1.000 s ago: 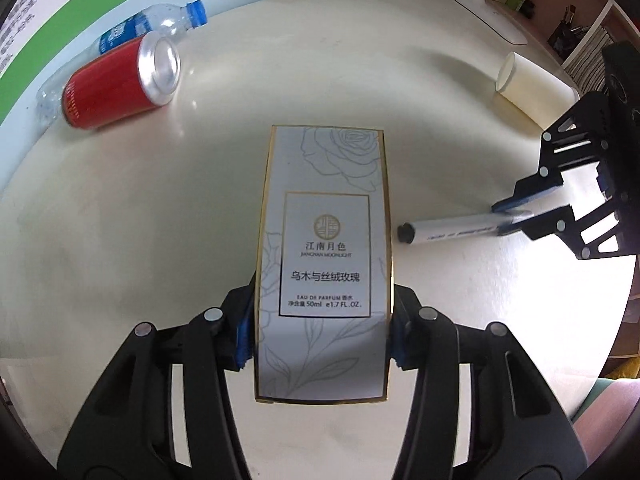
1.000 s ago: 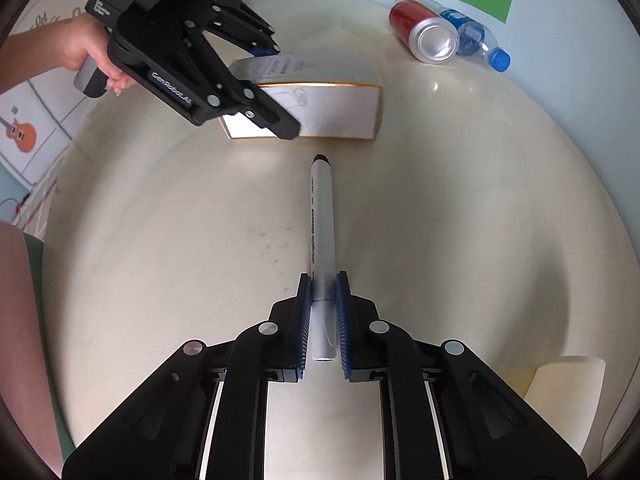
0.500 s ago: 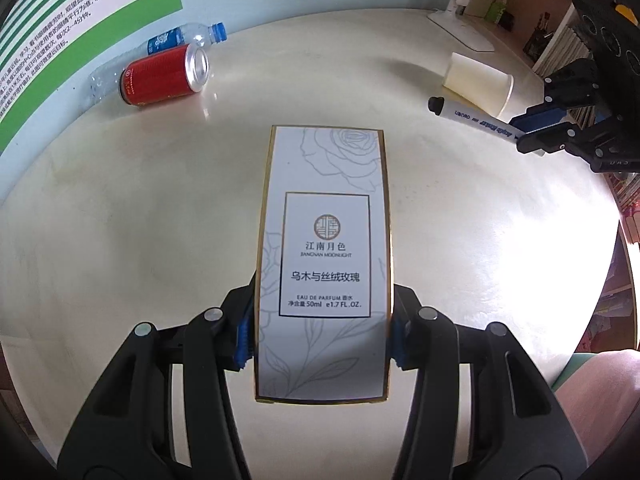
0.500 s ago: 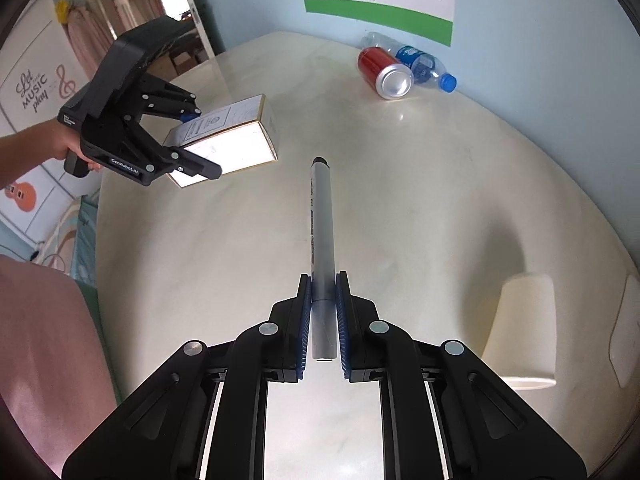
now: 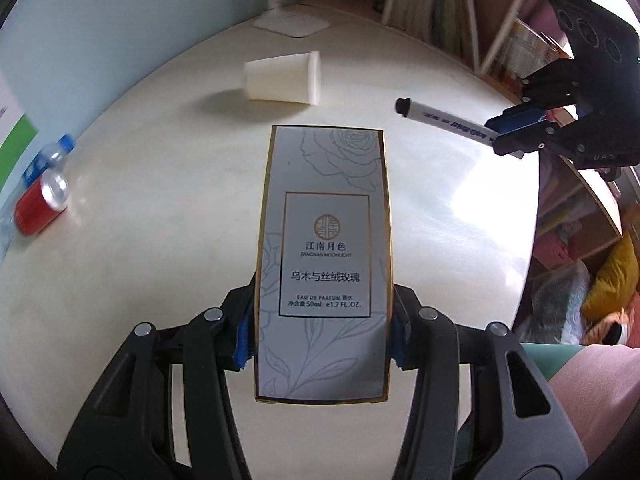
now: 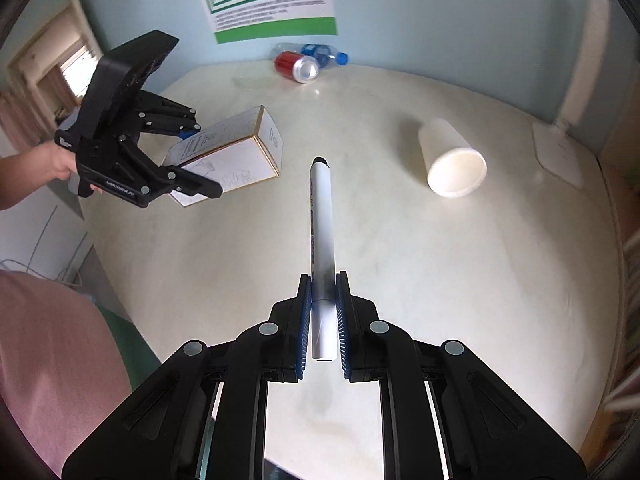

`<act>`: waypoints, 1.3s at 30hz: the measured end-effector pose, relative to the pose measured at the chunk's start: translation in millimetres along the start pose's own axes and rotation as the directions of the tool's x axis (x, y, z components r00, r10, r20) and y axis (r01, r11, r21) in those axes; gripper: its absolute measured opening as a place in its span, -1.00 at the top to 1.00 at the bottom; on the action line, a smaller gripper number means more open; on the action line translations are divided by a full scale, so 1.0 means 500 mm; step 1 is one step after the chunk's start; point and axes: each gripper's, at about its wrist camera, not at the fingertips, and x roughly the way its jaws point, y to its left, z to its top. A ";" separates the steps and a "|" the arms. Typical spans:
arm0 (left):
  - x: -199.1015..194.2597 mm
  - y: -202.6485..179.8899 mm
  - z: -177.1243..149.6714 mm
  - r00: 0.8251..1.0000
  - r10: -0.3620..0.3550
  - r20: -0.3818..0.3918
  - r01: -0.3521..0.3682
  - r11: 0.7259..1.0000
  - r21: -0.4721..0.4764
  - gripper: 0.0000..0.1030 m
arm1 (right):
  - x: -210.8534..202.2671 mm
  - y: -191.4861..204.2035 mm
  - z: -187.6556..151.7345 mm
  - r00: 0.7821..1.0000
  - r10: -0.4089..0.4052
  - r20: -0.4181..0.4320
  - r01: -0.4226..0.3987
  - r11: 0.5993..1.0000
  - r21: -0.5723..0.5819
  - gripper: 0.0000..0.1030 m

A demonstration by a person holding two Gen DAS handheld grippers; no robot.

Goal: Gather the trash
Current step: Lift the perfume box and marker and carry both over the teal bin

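My left gripper [image 5: 323, 332] is shut on a grey perfume box [image 5: 324, 256] with gold edges and holds it in the air over the round cream table [image 5: 160, 216]. My right gripper [image 6: 323, 312] is shut on a white marker [image 6: 320, 224] with a black cap, also held above the table. In the right wrist view the left gripper [image 6: 192, 160] with the box [image 6: 236, 152] is at the left. In the left wrist view the right gripper [image 5: 516, 132] with the marker [image 5: 444, 120] is at the upper right. A white paper cup [image 6: 452, 160] lies on its side on the table; it also shows in the left wrist view [image 5: 284, 77].
A red can [image 6: 296, 66] and a plastic bottle [image 6: 324, 54] lie by the blue wall at the table's far edge. A white lamp base [image 6: 558, 152] stands at the right rim. Bookshelves [image 5: 460, 20] stand behind the table. Cushions [image 5: 612, 280] lie beyond its right edge.
Both grippers have lifted higher and swung round with their loads. The left view has turned right, so the can and bottle moved to its left edge and the cup to the top middle.
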 end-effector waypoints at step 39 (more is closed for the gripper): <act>0.850 -0.997 -0.377 0.780 -0.108 -0.617 0.501 0.699 0.511 0.08 | 0.202 0.048 -1.433 0.995 -0.069 -0.073 0.092 0.332 0.939 0.74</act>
